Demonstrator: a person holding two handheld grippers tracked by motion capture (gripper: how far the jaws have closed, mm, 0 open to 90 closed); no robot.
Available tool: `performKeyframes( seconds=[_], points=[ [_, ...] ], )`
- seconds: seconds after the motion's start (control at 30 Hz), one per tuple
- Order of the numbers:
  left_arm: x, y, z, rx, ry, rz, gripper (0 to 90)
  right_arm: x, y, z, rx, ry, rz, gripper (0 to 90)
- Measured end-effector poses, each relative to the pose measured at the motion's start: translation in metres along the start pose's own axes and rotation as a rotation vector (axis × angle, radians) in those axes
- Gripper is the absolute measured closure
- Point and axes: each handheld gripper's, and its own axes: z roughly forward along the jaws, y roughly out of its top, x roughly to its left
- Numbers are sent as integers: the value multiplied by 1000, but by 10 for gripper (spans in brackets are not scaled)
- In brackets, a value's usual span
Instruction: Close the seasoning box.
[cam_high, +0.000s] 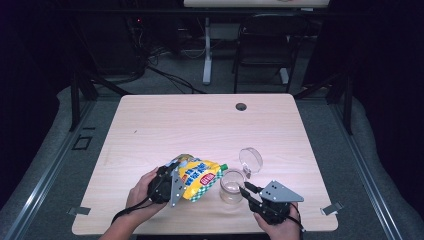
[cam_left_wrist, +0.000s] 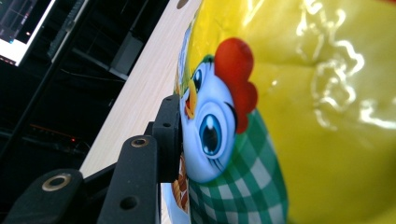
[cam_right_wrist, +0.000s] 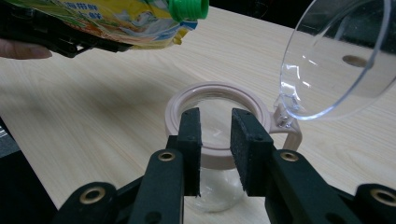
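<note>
A yellow snack pouch (cam_high: 197, 177) with a chicken print and a green screw cap (cam_high: 225, 167) is held tilted above the table. My left gripper (cam_high: 177, 181) is shut on its lower end. In the left gripper view one finger pad (cam_left_wrist: 169, 135) presses the pouch (cam_left_wrist: 303, 116); the other is hidden behind it. The cap (cam_right_wrist: 188, 8) points toward a clear glass jar (cam_high: 231, 187) with a pink rim (cam_right_wrist: 177, 105) and a clear hinged lid (cam_high: 250, 160) standing up. My right gripper (cam_high: 246, 190) sits at the jar's near side, its jaws (cam_right_wrist: 215, 135) partly apart over the rim, nothing pinched.
The light wooden table (cam_high: 200, 125) has a round cable hole (cam_high: 241, 106) near its far edge. The raised lid (cam_right_wrist: 336, 60) stands at the jar's far right. A dark chair (cam_high: 265, 45) and a white table leg (cam_high: 206, 50) stand beyond the table.
</note>
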Motion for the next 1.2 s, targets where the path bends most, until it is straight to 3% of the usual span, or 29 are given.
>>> performKeyframes(
  seconds=[0.23,0.53,0.93,1.2],
  points=[
    [0,5,0,5,15,33,615,3,2,2,-7,5,-10,737],
    [-4,11,2,27,51,123,615,5,3,6,-5,14,-21,737],
    [-5,12,1,36,55,145,616,8,3,10,-3,15,-40,733],
    [-6,14,0,52,65,182,615,9,5,14,-1,14,-47,733]
  ],
)
